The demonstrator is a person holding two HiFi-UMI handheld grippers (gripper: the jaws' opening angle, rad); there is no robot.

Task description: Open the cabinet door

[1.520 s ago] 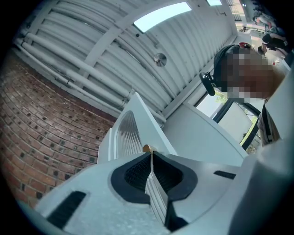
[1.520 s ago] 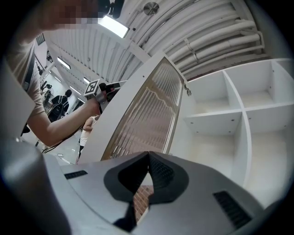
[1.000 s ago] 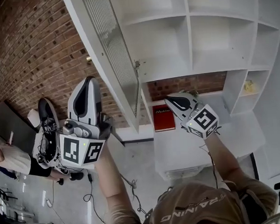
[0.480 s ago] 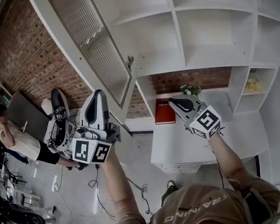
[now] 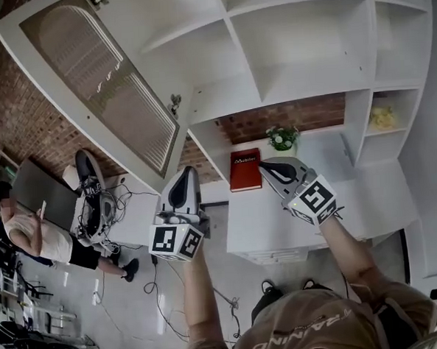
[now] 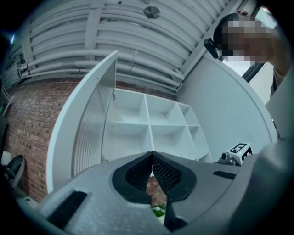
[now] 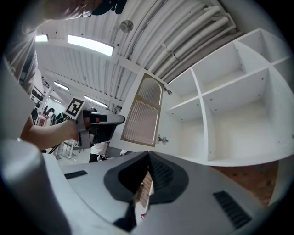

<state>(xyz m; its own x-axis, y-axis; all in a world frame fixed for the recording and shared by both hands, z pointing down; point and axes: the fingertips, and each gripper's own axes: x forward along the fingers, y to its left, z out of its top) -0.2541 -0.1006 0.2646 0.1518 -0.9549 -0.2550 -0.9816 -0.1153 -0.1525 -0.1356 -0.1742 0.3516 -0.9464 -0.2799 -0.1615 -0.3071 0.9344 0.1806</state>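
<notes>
The white cabinet (image 5: 299, 47) has its tall door (image 5: 99, 89), with a ribbed glass panel, swung wide open to the left, and its shelves are bare. My left gripper (image 5: 183, 181) hangs below the door's lower edge, apart from it, shut and empty. My right gripper (image 5: 271, 167) is over the low counter, also shut with nothing in it. In the left gripper view the closed jaws (image 6: 152, 156) point at the open door (image 6: 87, 133) and shelves. In the right gripper view the closed jaws (image 7: 149, 156) face the door (image 7: 144, 114) and the left gripper (image 7: 108, 120).
A red book (image 5: 243, 169) and a small potted plant (image 5: 281, 137) stand in the brick-backed niche on the white counter (image 5: 353, 199). A yellow object (image 5: 382, 117) sits in a right-hand cubby. A person (image 5: 30, 233) and cables are on the floor at left.
My left gripper has dropped down and to the right, away from the door. The door now shows its panel, swung wider open. My right gripper has shifted only slightly.
</notes>
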